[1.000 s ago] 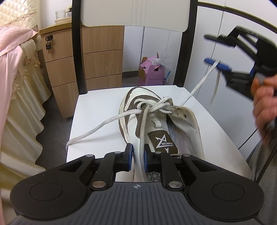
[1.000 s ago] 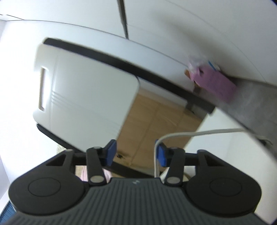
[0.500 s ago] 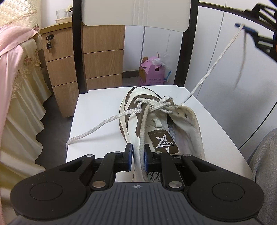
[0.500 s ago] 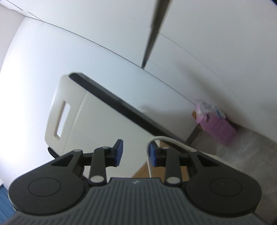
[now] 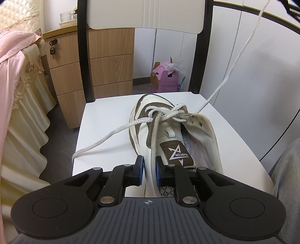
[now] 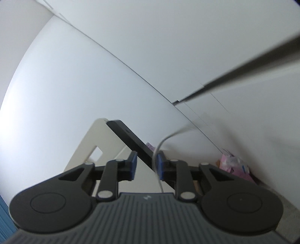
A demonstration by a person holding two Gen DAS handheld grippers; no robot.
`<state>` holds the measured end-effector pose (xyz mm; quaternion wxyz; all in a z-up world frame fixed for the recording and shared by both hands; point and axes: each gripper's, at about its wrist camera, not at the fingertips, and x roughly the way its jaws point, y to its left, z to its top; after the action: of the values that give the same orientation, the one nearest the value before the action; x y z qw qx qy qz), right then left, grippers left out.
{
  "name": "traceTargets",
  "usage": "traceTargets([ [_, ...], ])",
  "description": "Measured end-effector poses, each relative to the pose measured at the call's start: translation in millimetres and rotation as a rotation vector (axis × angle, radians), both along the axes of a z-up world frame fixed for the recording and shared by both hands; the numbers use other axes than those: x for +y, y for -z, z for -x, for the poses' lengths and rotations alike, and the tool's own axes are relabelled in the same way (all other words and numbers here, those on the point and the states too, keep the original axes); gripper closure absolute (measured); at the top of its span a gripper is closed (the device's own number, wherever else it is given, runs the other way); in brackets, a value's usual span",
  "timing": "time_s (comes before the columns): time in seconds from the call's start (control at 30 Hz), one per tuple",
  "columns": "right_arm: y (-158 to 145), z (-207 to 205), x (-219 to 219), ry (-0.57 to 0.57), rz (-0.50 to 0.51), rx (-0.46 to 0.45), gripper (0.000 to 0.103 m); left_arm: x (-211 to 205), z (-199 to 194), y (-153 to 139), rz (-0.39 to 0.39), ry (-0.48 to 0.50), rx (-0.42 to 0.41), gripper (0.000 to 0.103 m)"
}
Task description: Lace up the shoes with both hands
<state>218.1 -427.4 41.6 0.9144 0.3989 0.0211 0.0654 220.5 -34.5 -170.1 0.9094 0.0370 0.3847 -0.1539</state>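
A white and brown shoe [image 5: 174,135] lies on the white chair seat [image 5: 105,116], toe pointing away. Its white lace crosses at the middle eyelets [image 5: 168,112]. One strand [image 5: 154,142] runs straight back into my left gripper [image 5: 149,169], which is shut on it just above the shoe's near edge. A second strand [image 5: 234,63] climbs taut to the top right corner. There it reaches my right gripper [image 6: 145,165], whose jaws are closing. That strand [image 6: 156,150] lies against the right pad, with a gap still showing to the left pad. A loose end [image 5: 105,139] trails off the seat's left edge.
The chair back [image 5: 146,13] stands behind the shoe. A wooden drawer cabinet [image 5: 110,71] and a pink box [image 5: 165,80] on the floor lie beyond it. A bed with pink cloth [image 5: 11,75] is at the left. A person's grey-clad leg [image 5: 288,169] borders the seat's right side.
My right gripper rose out of the left wrist view's top right corner, drawing its strand steeper and tauter, and its jaws narrowed. The left gripper and shoe stayed put.
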Motion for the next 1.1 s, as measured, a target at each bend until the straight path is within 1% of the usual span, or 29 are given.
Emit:
traceTargets([
  [0.03,-3.3,-0.1,0.4,-0.003,0.005,-0.003,0.091,0.0,0.0,0.1,-0.001,0.000,0.000,0.086],
  [0.07,-6.1,0.0,1.2,-0.010,0.012,-0.008,0.099,-0.1,0.1,0.2,-0.001,0.000,0.000,0.086],
  [0.2,-14.9,3.9,12.4,-0.047,0.074,-0.025,0.100,-0.3,-0.3,-0.4,-0.003,0.003,0.002,0.086],
  [0.33,-7.5,9.0,30.0,-0.108,0.106,-0.002,0.100,0.5,-0.4,-1.6,0.000,0.007,0.006,0.084],
  [0.37,-4.9,11.0,37.4,-0.127,0.133,0.011,0.100,1.2,-0.4,-2.6,0.000,0.005,0.010,0.078],
  [0.4,-2.4,13.0,46.8,-0.149,0.178,0.021,0.100,2.9,-0.3,-5.1,0.005,-0.003,0.008,0.075],
  [0.47,4.4,16.7,70.0,-0.210,0.279,0.050,0.100,7.9,1.4,-12.8,0.025,-0.017,-0.007,0.054],
  [0.53,14.1,16.7,95.3,-0.275,0.363,0.082,0.100,14.2,5.9,-24.5,0.067,-0.011,-0.039,0.053],
  [0.6,28.8,20.4,120.6,-0.337,0.438,0.119,0.100,18.4,15.6,-38.9,0.137,0.030,-0.099,0.050],
  [0.63,36.2,23.0,131.8,-0.369,0.460,0.133,0.100,20.3,20.7,-46.2,0.173,0.052,-0.132,0.042],
  [0.67,43.3,25.0,142.7,-0.401,0.478,0.147,0.100,18.7,27.9,-51.5,0.195,0.094,-0.183,0.035],
  [0.7,49.1,24.5,153.1,-0.431,0.485,0.162,0.100,15.6,36.1,-56.0,0.213,0.143,-0.242,0.024],
  [0.73,54.8,22.5,164.2,-0.462,0.492,0.181,0.100,12.6,44.2,-60.5,0.230,0.192,-0.301,0.019],
  [0.77,60.2,21.2,174.5,-0.493,0.498,0.198,0.100,7.1,50.7,-62.4,0.226,0.225,-0.351,0.019],
  [0.8,64.8,21.7,182.6,-0.520,0.497,0.214,0.100,2.2,53.1,-61.9,0.214,0.231,-0.366,0.019],
  [0.9,74.1,24.7,201.4,-0.593,0.495,0.267,0.100,-7.8,55.7,-59.2,0.191,0.226,-0.378,0.025],
  [1.03,72.0,28.3,218.8,-0.670,0.500,0.329,0.100,-7.0,56.7,-59.3,0.209,0.216,-0.399,0.047],
  [1.07,72.3,27.5,222.6,-0.684,0.506,0.345,0.100,-6.8,56.9,-59.4,0.214,0.213,-0.404,0.058],
  [1.1,72.9,28.7,225.4,-0.697,0.514,0.353,0.100,-6.5,57.2,-59.4,0.219,0.210,-0.409,0.066],
])
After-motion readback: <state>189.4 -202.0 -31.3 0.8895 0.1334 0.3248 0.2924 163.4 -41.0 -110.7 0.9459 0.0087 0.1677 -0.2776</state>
